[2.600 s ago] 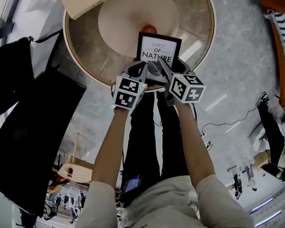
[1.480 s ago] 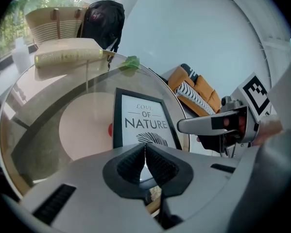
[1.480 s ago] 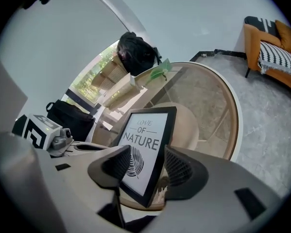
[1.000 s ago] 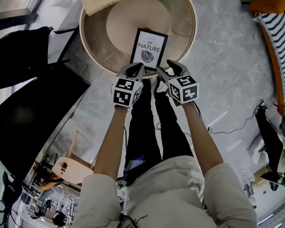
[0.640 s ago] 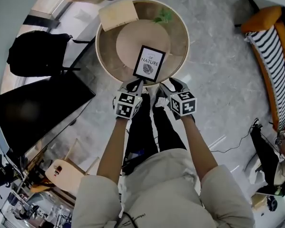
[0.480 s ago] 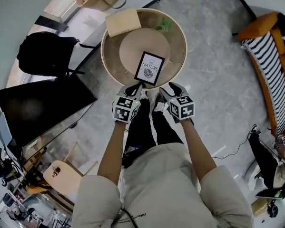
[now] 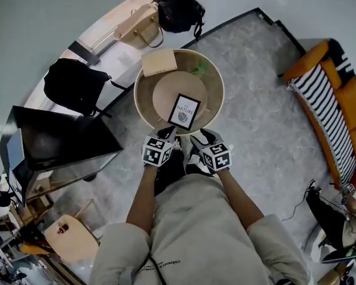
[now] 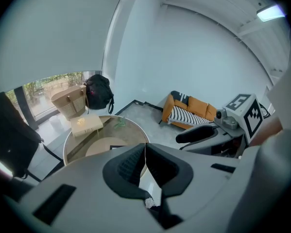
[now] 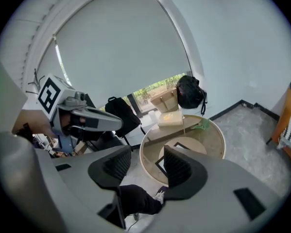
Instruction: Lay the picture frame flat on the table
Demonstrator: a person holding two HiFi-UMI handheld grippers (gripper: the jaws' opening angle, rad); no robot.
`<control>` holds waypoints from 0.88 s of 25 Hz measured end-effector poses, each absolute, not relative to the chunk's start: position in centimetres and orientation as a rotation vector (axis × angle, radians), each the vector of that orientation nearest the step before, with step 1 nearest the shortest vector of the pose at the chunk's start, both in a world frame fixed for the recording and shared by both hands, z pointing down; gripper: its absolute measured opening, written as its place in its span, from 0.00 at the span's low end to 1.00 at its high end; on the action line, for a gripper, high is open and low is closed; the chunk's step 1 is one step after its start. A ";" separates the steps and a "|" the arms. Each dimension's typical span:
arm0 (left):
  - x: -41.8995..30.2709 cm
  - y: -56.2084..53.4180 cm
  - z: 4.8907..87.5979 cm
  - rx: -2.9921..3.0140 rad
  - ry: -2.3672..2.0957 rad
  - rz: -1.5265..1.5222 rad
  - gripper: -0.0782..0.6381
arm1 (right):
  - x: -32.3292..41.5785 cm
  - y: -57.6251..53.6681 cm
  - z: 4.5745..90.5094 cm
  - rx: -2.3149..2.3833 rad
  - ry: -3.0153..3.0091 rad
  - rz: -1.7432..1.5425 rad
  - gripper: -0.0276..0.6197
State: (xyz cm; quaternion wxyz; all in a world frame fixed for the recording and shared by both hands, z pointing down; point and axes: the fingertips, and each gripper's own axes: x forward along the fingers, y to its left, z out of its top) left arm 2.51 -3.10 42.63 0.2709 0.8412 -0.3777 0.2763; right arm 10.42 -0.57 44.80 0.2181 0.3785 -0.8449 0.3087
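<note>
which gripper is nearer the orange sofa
Right. The right gripper is on the side toward the orange sofa; the left gripper is beside it on the far side, farther from the sofa.

The picture frame (image 7: 184, 111) lies on the bench (image 7: 216, 94), toward its near side; a box (image 7: 159, 62) sits at the far-left edge; a sofa (image 7: 329, 94) stands well right.

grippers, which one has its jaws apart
The right gripper: its jaws stand apart with nothing held, while the left gripper has them pressed together.
</note>
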 end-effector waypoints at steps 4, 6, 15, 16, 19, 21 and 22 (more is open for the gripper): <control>3.5 -1.2 42.4 2.271 -0.991 0.682 0.14 | 10.2 2.3 44.2 0.997 -2.366 0.723 0.39; 3.9 -0.9 42.4 2.273 -0.981 0.684 0.14 | 10.2 2.9 43.9 0.989 -2.361 0.712 0.37; 4.6 -1.0 41.2 2.298 -0.990 0.677 0.14 | 11.0 1.9 42.8 1.010 -2.420 0.716 0.23; 4.6 -1.0 41.2 2.299 -0.991 0.680 0.14 | 11.1 1.8 42.7 1.015 -2.420 0.715 0.21; 4.6 -0.9 41.4 2.294 -0.988 0.685 0.14 | 11.2 1.4 42.7 1.022 -2.415 0.712 0.18; 4.5 -0.8 41.5 2.287 -0.988 0.682 0.14 | 11.3 1.3 42.9 1.023 -2.403 0.723 0.15; 4.5 -0.7 41.5 2.283 -0.989 0.679 0.14 | 11.4 1.2 43.0 1.028 -2.397 0.734 0.14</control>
